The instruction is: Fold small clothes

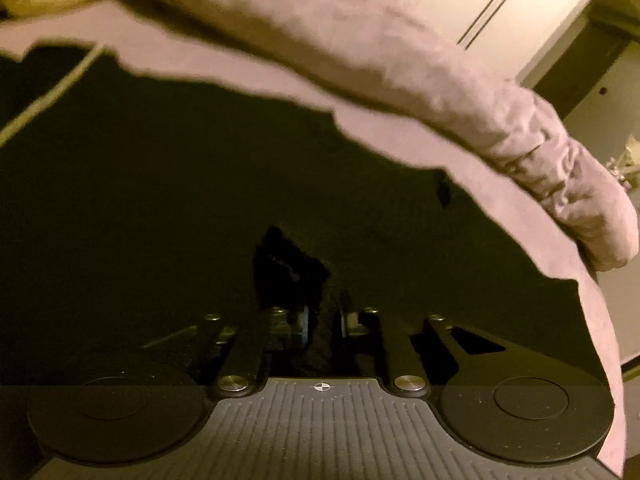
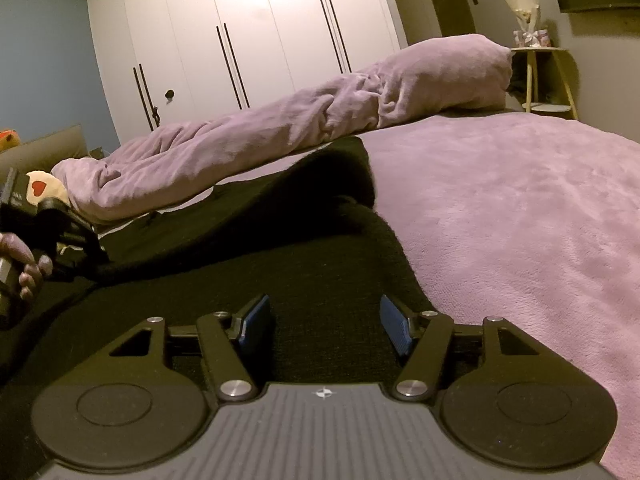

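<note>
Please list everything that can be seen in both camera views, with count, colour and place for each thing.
black garment: one, black, spread on the bed under both grippers
bed cover: one, purple, on the bed, right of the garment
rolled blanket: one, purple, along the far side of the bed
soft toy: one, cream with a red heart, at the blanket's left end
wardrobe: one, white with dark handles, behind the bed
side table: one, pale wood, far right corner
bouquet: one, pale wrapping, on the side table
left hand-held gripper: one, black, fingers close together on a fold of the garment
right hand-held gripper: one, black with blue pads, open above the garment
hand: one, on the left gripper's handle
</note>
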### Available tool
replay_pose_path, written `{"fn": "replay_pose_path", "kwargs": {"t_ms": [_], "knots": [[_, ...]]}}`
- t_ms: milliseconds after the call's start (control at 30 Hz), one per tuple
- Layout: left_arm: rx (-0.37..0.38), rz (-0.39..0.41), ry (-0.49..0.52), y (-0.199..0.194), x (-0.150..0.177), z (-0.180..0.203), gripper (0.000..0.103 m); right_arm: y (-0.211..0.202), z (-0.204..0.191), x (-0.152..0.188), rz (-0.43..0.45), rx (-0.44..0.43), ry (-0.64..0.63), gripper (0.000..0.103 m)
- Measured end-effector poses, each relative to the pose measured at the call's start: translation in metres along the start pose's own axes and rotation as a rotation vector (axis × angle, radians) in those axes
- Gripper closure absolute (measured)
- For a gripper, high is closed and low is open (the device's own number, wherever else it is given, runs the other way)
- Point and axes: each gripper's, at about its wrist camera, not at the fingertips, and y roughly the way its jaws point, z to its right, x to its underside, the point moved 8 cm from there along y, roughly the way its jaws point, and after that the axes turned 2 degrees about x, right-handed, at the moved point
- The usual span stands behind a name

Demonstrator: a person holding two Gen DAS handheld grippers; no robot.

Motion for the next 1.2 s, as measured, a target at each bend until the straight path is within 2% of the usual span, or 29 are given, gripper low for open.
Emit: {"fn": "replay_pose_path", "kwargs": {"t_ms": [167, 333, 500, 533, 600, 767, 1000, 1200], "knots": [[-0.036, 0.138, 0.206, -0.026, -0.022, 0.028, 0.089, 0.001, -0.001, 0.0, -0.004, 0.01, -0.016, 0.041], [-0.12, 0.229, 0.311, -0.041, -0.04, 0.032, 0.087, 0.003, -0.005, 0.001, -0.007, 0.024, -0.036, 0.04], [-0.228, 0.209, 0.275, -0.037, -0.037, 0.006, 0.068, 0.003, -0.005, 0.001, -0.01, 0.03, -0.046, 0.039], [-0.221, 0.208, 0.262, -0.039, -0.035, 0.002, 0.064, 0.003, -0.005, 0.001, -0.011, 0.031, -0.048, 0.039], [-0.193, 0.191, 0.231, -0.042, -0.029, -0.007, 0.05, 0.003, -0.006, 0.001, -0.012, 0.031, -0.052, 0.038], [-0.168, 0.17, 0.218, -0.058, -0.014, -0.028, 0.041, 0.005, -0.009, 0.002, -0.016, 0.038, -0.068, 0.036], [-0.156, 0.123, 0.197, -0.07, 0.002, -0.052, 0.037, 0.006, -0.012, 0.003, -0.021, 0.052, -0.098, 0.033], [-0.131, 0.099, 0.136, -0.077, 0.008, -0.07, 0.028, 0.008, -0.015, 0.004, -0.026, 0.074, -0.132, 0.031]]}}
